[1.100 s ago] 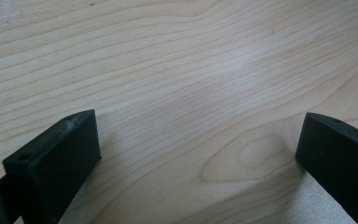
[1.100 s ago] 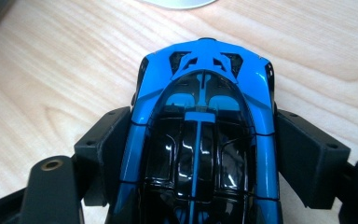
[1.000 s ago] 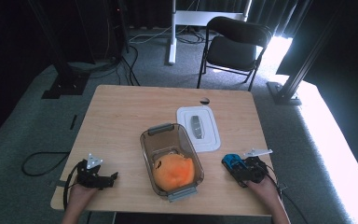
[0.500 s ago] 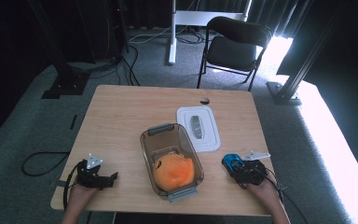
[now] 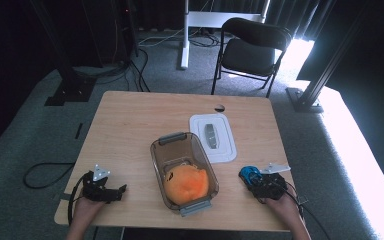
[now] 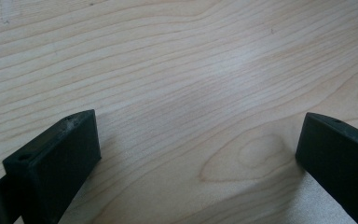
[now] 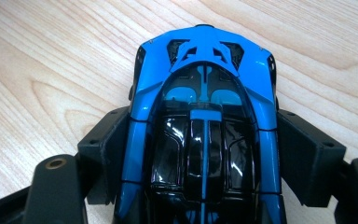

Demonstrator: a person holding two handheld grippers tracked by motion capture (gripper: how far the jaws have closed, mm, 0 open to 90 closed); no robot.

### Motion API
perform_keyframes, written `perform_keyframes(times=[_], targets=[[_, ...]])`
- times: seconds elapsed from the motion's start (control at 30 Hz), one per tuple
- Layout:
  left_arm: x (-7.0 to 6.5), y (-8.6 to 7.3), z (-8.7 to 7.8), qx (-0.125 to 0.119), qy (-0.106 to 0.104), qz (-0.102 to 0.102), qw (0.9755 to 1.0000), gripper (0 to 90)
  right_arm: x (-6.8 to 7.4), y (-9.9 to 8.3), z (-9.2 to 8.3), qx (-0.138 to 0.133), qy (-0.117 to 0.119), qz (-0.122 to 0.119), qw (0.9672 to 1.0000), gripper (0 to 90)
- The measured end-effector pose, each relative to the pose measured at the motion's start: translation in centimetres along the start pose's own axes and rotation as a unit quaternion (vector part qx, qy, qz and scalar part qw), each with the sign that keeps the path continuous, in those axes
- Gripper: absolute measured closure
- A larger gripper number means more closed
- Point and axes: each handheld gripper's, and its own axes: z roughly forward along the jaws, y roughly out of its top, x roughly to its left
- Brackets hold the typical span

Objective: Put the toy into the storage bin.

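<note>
Container (image 5: 182, 172) and lid (image 5: 212, 137) mid-table

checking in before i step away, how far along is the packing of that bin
Done: the orange plush lies in the open clear bin. In hand: the right tool has its jaws on both sides of the blue toy car, which is on the table. The left tool rests open. Likely left: the car, then the white lid beside the bin.

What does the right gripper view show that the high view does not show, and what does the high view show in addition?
The right gripper view shows the blue toy car in detail: black roof, glossy windows, and the jaws pressing on both its sides. The high view adds the clear container with an orange plush inside, the white lid, the left gripper and a chair. Both show the car in the right gripper on the wooden table.
</note>
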Motion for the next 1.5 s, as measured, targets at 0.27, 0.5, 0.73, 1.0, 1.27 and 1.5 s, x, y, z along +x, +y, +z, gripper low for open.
perform_keyframes(times=[0.27,0.5,0.73,1.0,1.27,1.5], targets=[[0.0,0.0,0.0,0.0,0.0,0.0,1.0,0.1,0.1,0.6,-0.3,-0.001,-0.007,0.017,0.9998,25.3],[0.0,0.0,0.0,-0.001,0.0,0.0,1.0,0.1,-0.4,1.6,-1.9,-0.027,0.002,0.025,0.9993,25.4],[0.0,0.0,0.0,0.0,-0.001,0.0,1.0,0.1,-0.1,2.9,-3.0,-0.026,0.009,0.024,0.9993,25.4],[0.0,0.0,0.0,0.0,-0.001,0.0,1.0,0.1,0.5,4.7,-4.7,-0.041,0.006,0.025,0.9988,25.4],[0.0,0.0,0.0,0.0,-0.001,0.001,1.0,0.1,1.0,7.1,-6.5,-0.053,0.005,0.018,0.9984,25.5],[0.0,0.0,0.0,0.0,-0.001,0.001,1.0,0.1,1.5,9.1,-7.6,-0.06,0.014,0.012,0.998,25.4]])
